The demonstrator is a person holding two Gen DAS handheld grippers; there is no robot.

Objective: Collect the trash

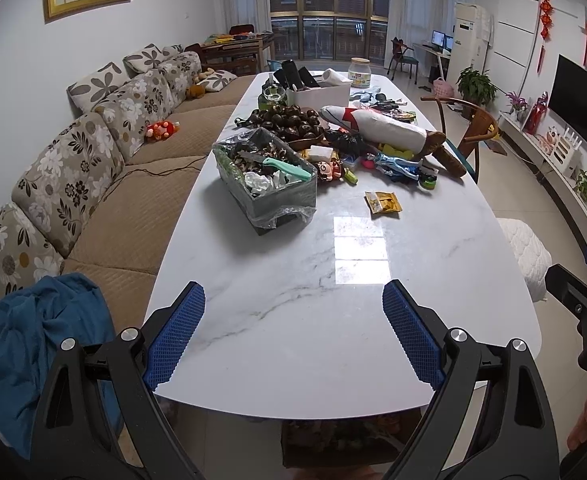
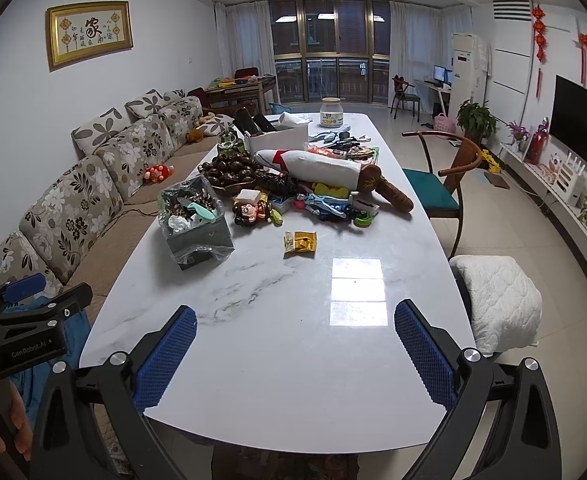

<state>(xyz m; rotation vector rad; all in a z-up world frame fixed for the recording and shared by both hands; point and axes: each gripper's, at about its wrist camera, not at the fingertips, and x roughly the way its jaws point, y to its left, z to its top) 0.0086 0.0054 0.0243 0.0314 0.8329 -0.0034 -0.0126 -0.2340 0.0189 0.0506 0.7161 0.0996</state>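
Where legible, "GenRobot.AI" on left tool (image 2: 33, 300)

The trash bin's (image 1: 285, 196) contents are too jumbled to identify; wrapper (image 2: 300, 243) print is unreadable.

Setting: home living room. Landmark: long white marble-pattern table (image 2: 301, 360), centre. Left of table: floral-cushioned sofa (image 2: 93, 200); above the sofa, framed calligraphy (image 2: 89, 34). Right of table: wooden chair (image 2: 445, 176), television (image 2: 585, 128) over a low console. Beyond table's far end: curtained balcony windows (image 2: 329, 48), standing air conditioner (image 2: 467, 68).
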